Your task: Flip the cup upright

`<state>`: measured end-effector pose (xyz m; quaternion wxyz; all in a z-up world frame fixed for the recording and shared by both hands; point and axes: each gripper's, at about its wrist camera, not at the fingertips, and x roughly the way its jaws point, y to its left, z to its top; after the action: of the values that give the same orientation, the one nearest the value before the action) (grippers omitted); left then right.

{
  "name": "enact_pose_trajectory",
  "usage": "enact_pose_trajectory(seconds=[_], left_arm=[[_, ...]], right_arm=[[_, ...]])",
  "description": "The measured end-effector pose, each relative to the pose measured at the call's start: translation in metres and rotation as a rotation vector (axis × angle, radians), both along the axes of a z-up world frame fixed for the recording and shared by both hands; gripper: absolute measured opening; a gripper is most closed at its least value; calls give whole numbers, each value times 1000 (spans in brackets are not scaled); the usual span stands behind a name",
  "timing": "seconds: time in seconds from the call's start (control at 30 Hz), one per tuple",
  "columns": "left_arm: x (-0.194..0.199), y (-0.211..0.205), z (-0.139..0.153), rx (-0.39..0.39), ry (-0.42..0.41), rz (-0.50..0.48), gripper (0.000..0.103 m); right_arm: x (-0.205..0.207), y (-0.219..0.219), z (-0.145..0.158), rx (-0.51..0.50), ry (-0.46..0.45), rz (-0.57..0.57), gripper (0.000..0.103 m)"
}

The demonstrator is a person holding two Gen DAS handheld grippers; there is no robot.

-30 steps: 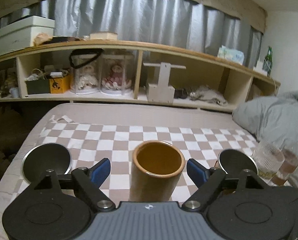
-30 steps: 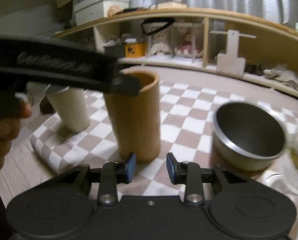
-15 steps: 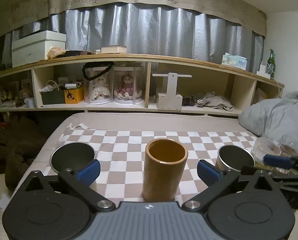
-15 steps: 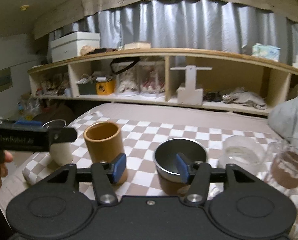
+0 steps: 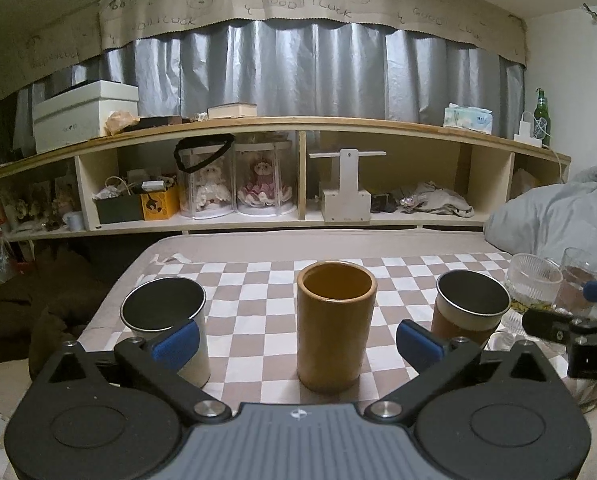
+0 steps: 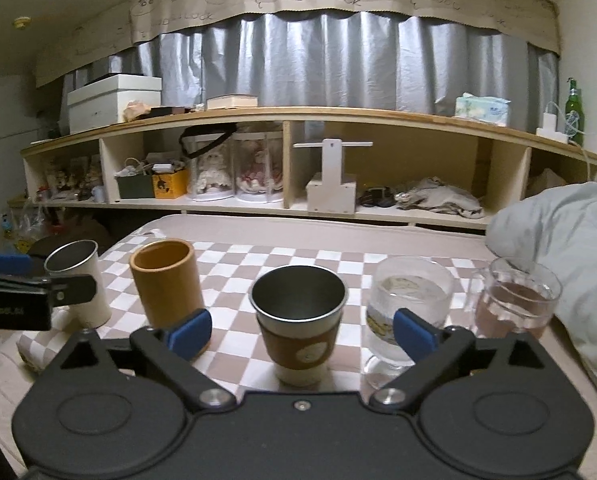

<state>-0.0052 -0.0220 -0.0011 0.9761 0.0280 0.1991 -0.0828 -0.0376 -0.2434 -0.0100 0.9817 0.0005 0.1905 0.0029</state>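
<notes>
I've pulled both grippers back: left gripper (image 5: 296,343) and right gripper (image 6: 302,330) gape wide, holding nothing. Tan cup (image 5: 335,324) stands upright, mouth up, at 12 o'clock. Flip looks done.

Checked cloth (image 5: 254,292) covers the bed (image 5: 258,242), bearing upright cups.

Dim warm indoor light, soft shadows, fisheye-bent edges, dark corners

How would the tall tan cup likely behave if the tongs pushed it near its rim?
The tan cup stands tall and narrow on a soft checkered cloth, so it would probably tip. Its straight round wall suggests it would then roll. It looks rigid and empty.
</notes>
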Motion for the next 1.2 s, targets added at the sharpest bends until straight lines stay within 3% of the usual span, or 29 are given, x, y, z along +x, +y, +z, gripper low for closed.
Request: enact_pose_trajectory(seconds=[1.2], left_arm=[[5,1,-12,20,34,6,103]], right_arm=[[3,1,-3,-38,-14,-15,102]])
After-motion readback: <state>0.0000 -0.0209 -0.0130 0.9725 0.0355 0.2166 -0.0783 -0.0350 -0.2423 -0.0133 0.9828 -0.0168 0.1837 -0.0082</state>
